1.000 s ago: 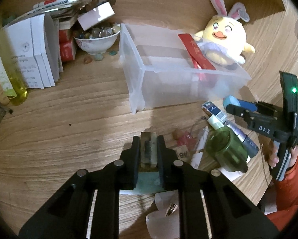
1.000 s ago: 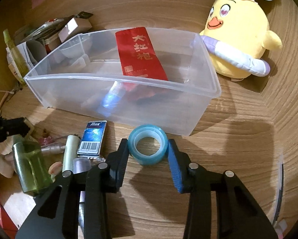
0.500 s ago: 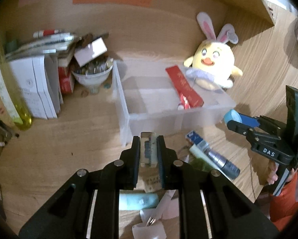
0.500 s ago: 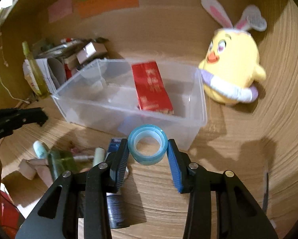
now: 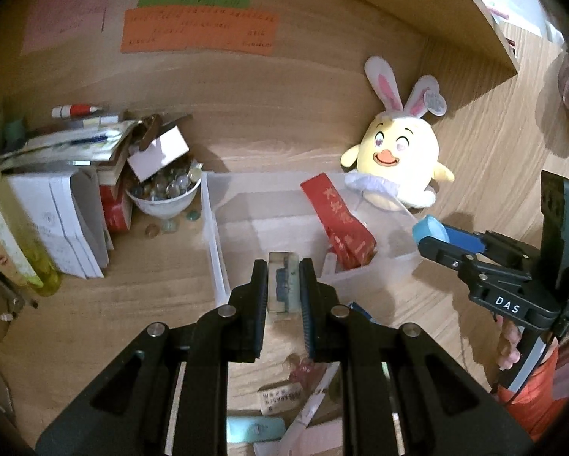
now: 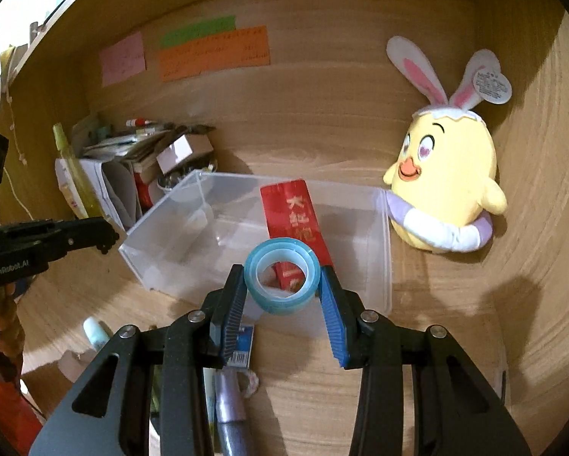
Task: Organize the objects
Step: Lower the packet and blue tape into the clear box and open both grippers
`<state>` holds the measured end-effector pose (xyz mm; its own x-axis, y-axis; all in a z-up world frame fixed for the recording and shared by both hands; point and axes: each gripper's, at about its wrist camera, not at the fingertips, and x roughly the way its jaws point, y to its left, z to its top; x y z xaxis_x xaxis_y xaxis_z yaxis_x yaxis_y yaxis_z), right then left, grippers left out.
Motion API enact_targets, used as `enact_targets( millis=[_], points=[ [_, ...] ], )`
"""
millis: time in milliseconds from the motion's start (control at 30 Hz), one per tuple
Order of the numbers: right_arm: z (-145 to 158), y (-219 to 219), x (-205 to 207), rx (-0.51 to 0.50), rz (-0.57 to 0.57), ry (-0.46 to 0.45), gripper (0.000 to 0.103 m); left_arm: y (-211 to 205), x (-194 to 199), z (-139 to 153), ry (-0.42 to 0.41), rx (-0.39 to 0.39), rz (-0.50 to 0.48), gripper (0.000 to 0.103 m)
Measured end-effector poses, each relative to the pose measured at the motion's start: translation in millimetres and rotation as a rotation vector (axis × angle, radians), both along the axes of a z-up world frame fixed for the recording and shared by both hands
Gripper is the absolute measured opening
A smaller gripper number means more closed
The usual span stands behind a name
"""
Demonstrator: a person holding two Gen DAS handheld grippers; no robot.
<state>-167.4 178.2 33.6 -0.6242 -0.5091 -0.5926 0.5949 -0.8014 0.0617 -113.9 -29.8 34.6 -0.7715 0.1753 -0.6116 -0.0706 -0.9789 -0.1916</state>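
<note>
Blue, round, see-through tape roll was gripped by the right claw. The clear plastic box lay just ahead, below. A small clear block was pinched by the left claw, the box's near wall just ahead.

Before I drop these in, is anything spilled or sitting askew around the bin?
Yes. A few glass pebbles lie loose on the desk beside the heaped white bowl, apparently spilled. A white box sits tilted on top of that bowl. Inside the clear bin, the red packet leans slanted instead of lying flat.
</note>
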Motion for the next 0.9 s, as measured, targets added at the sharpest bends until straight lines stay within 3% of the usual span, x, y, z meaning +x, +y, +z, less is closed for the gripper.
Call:
enact_targets(
  millis=[467,900],
  points=[
    [6,-18,-40,-0.017,-0.006,0.002,0.036,4,-42,6,-0.020,-0.012,0.015,0.016],
    [-30,-35,-68,0.059,-0.005,-0.098,0.036,8,-83,-28,-0.139,-0.005,0.008,0.016]
  ],
)
